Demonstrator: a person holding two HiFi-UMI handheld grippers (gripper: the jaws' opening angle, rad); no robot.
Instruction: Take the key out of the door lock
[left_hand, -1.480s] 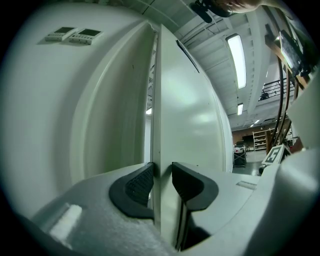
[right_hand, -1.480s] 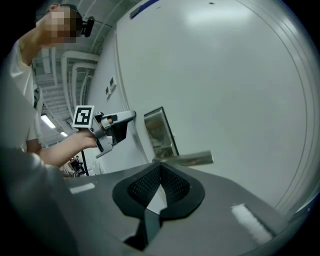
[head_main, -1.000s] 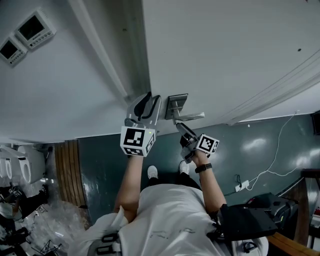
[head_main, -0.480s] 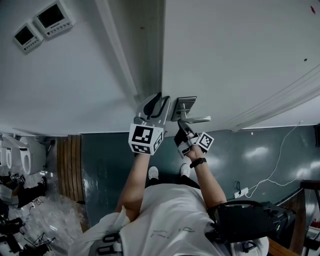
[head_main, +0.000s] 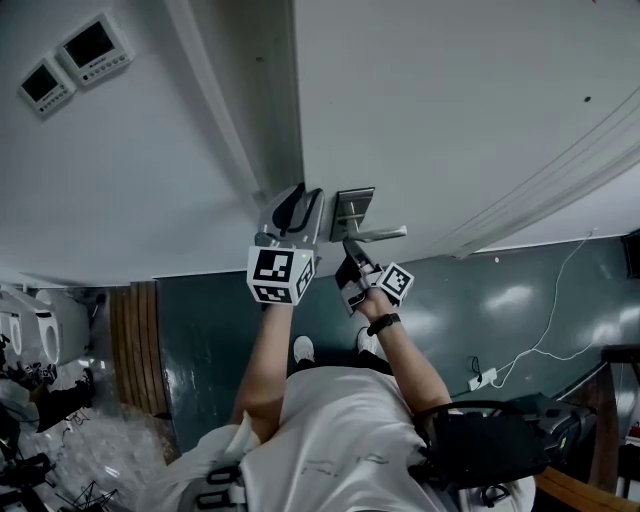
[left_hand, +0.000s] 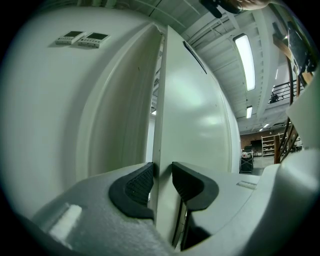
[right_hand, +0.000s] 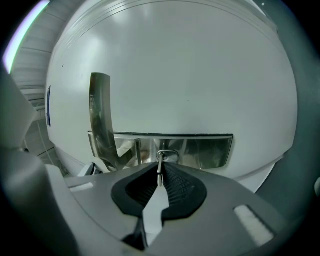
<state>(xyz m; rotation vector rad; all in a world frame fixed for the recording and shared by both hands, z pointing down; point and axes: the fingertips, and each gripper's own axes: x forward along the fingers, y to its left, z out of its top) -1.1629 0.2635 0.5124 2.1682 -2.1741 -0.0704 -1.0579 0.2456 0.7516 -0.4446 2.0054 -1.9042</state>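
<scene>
1. Fingers (right_hand: 179, 189) of the right gripper (right_hand: 160, 174) have just been closing. Their ribbed pads meet on the key (right_hand: 160, 162) and pinch its flat head edge-on between them.
2. Position: the key sits in the keyhole of the steel lock plate (right_hand: 205, 149) on the white door (right_hand: 190, 70), just beside the lever handle (right_hand: 100, 110). Only the head and a short neck show; the blade is hidden inside the lock.
3. Meanwhile the left gripper (left_hand: 162, 176) is clamped on the door edge (left_hand: 158, 135), one pad on each face. I judge that this steadies the door against the pull.
4. Handling, as a judgement: the key is small, light, stiff metal, smooth and thin. It could slip or pivot in the pads if held only at its tip. The flat faces of the head are the place to hold it, as deep in the pads as the plate allows.
5. Pulling probably has to run straight along the blade, out from the door, because a sideways tug may bind it in the lock. I cannot tell from these views whether the key is turned to its release position.
6. Risk: once free, so light a piece could drop, since only pad friction holds it.
</scene>
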